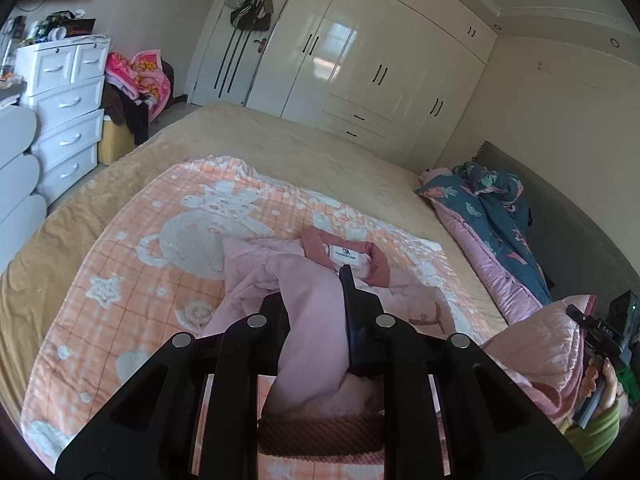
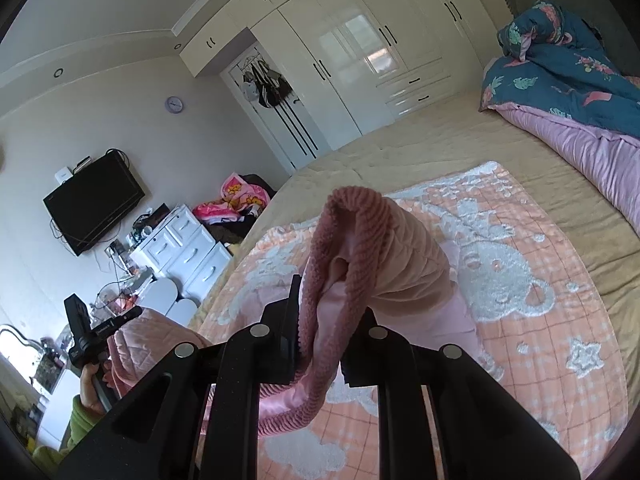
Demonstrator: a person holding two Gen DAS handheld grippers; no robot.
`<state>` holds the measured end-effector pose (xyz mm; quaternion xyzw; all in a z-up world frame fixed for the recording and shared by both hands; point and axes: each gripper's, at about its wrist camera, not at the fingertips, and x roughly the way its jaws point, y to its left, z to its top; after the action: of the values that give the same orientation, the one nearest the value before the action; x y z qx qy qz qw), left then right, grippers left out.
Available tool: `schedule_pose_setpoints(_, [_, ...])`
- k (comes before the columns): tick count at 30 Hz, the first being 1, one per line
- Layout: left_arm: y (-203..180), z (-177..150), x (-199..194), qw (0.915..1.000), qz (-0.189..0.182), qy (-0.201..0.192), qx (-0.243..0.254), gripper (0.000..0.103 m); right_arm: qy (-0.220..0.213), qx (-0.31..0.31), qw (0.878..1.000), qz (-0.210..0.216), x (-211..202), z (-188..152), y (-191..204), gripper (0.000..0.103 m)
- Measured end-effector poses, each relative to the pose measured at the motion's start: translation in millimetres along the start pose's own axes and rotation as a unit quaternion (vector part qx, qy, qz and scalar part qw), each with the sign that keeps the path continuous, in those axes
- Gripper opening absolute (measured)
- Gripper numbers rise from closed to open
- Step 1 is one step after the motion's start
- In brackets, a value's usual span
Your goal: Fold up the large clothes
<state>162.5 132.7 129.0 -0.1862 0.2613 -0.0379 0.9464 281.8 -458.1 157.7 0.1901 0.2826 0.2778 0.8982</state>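
Gripping ribbed hem of pink jacket: right gripper, left gripper both clamping fabric. Lifting bottom edge above blanket; collar lying flat. Judging 1st fold starting, none finished.

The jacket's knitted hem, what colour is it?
Dusty rose hem, darker than the pale pink jacket; clearest in the right wrist view.

We see a large pale pink quilted jacket lying crumpled on the peach patterned blanket on the bed. Its darker pink ribbed collar, with a white label inside, faces up. The darker pink ribbed hem is lifted off the blanket, bunched and folded over on itself.
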Motion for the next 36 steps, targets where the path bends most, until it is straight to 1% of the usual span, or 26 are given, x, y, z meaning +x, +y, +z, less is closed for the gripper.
schedule_pose_setpoints(4, [0,4,8,1.0000,0.009,-0.003,0.001,0.011,-0.003,0.007,1.000,0.002,7,4,-4,0.014])
schedule_pose_setpoints(12, [1,13,23,0.9997,0.023,-0.010,0.001,0.011,-0.005,0.013,1.000,-0.008,20,16,-7,0.014])
schedule_pose_setpoints(23, [4,25,49,0.9991,0.040,-0.017,-0.004,0.011,-0.006,0.041,0.999,-0.018,46,32,-22,0.015])
schedule_pose_setpoints(30, [5,30,77,0.9978,0.064,-0.014,0.008,0.012,-0.001,0.098,0.995,-0.012,70,37,-51,0.016])
schedule_pose_setpoints(36, [13,31,101,0.9970,0.077,-0.002,0.002,0.012,0.002,0.146,0.989,0.011,90,38,-74,0.024])
